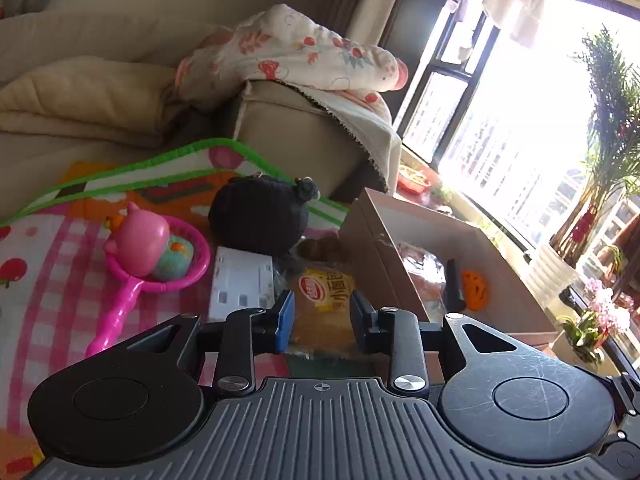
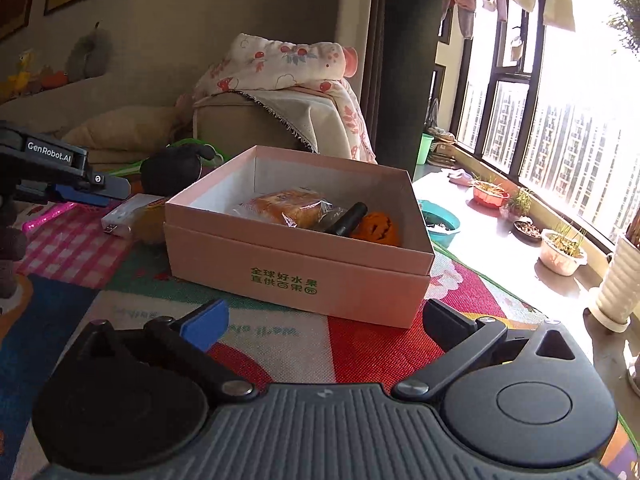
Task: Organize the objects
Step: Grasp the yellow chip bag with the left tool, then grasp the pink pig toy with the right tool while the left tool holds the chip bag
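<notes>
Left gripper: jaws standing narrow around a snack pack; whether the pads are pressing, cannot tell.
Right gripper: jaws standing wide, holding nothing.
Box: sitting open at 12 o'clock of the right gripper, on the mat.
Box contents: bread, black tube, orange toy.
Outside box, 9 to 11 o'clock: white block, black plush, pink net.

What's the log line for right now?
left gripper: part-open at snack packet, grip unclear | right gripper: open, empty | box: partly filled
</notes>
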The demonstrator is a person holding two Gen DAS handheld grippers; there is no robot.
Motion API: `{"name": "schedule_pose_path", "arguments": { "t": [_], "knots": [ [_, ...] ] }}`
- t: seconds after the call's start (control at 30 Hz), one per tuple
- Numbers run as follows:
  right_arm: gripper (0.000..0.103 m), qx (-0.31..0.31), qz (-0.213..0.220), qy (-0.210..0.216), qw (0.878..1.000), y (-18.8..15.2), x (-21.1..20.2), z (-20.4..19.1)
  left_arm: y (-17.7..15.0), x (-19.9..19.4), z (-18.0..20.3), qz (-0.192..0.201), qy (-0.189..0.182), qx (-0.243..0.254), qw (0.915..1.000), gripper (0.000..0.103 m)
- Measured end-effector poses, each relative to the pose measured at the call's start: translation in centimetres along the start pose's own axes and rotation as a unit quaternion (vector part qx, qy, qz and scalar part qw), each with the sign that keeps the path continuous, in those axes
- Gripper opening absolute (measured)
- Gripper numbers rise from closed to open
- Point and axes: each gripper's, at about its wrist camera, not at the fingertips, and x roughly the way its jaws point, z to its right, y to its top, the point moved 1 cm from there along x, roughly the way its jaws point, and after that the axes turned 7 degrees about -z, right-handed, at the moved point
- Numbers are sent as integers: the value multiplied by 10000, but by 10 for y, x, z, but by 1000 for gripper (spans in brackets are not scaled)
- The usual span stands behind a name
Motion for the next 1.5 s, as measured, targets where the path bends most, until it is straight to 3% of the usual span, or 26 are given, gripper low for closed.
{"name": "schedule_pose_path", "arguments": {
  "t": [0.17,0.33,0.5,0.67,0.83,1.0,1.17,1.23,1.37,1.5],
  "knots": [
    [103,62,107,-19,9999,-5,-4,2,19,51,6,-618,82,116,9980,34],
    [103,188,89,13,9998,-4,-2,5,15,66,19,-596,400,563,9958,50],
    [103,265,-21,13,9996,-4,2,7,13,65,22,-773,474,787,9928,53],
    [103,288,22,-34,9996,-4,0,6,-11,36,24,-810,396,1174,9890,52],
    [103,310,30,-70,9995,-4,0,6,-54,-26,11,-975,121,1029,9898,51],
    [103,233,-39,-113,9997,-4,2,3,-92,-77,-3,-793,297,974,9916,51],
    [103,-10,-292,-242,9993,2,8,-8,-102,-84,-7,-545,316,749,9952,51],
    [103,-41,-303,-24,9995,11,3,-15,-102,-82,-3,-513,310,835,9947,51],
    [103,-273,-153,872,9957,55,-17,-42,-100,-83,-8,-542,161,843,9948,49],
    [103,-494,-538,1604,9843,102,-7,-81,-100,-100,-30,-327,346,567,9973,44]
  ]
}}
